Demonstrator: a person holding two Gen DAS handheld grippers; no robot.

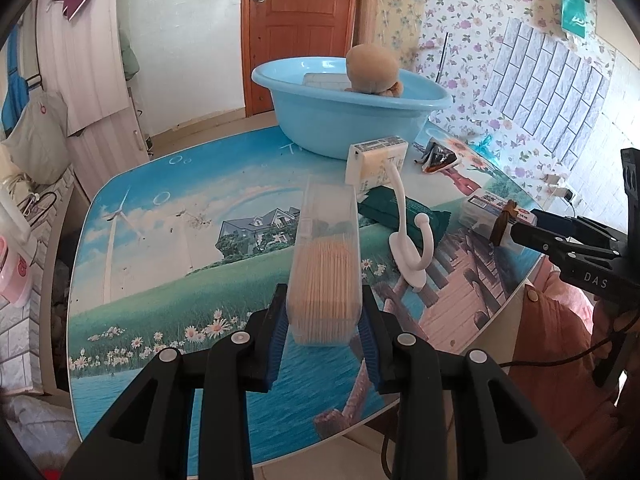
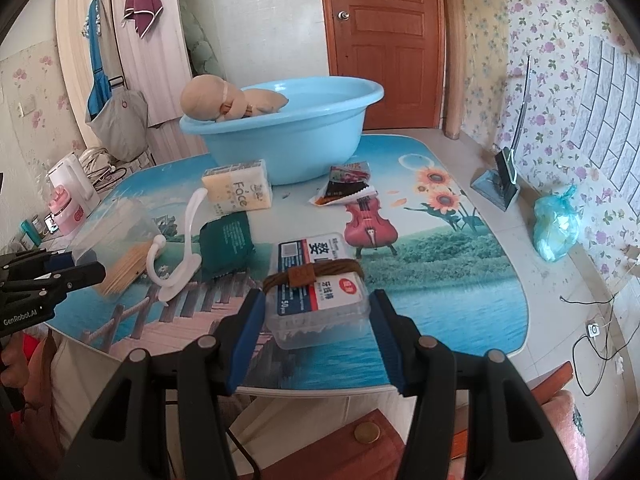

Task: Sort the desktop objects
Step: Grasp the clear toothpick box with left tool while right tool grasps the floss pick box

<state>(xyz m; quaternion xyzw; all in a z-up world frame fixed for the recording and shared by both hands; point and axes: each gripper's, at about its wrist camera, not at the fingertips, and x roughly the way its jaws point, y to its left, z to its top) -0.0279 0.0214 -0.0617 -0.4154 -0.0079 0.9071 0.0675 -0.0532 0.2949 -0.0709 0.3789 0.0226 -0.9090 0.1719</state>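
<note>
left gripper (image 1: 323,320) has its fingers clamped on the clear toothpick box (image 1: 326,264), sitting near the desk's (image 1: 168,248) front edge. right gripper (image 2: 318,320) fingers are spread apart around the floss pick box (image 2: 320,288), not touching it; a brown hair tie (image 2: 308,274) lies across its lid. between the 2 boxes rests a white hook (image 1: 408,240), and behind them the blue basin (image 2: 296,136) holds a plush toy (image 2: 224,98).
</note>
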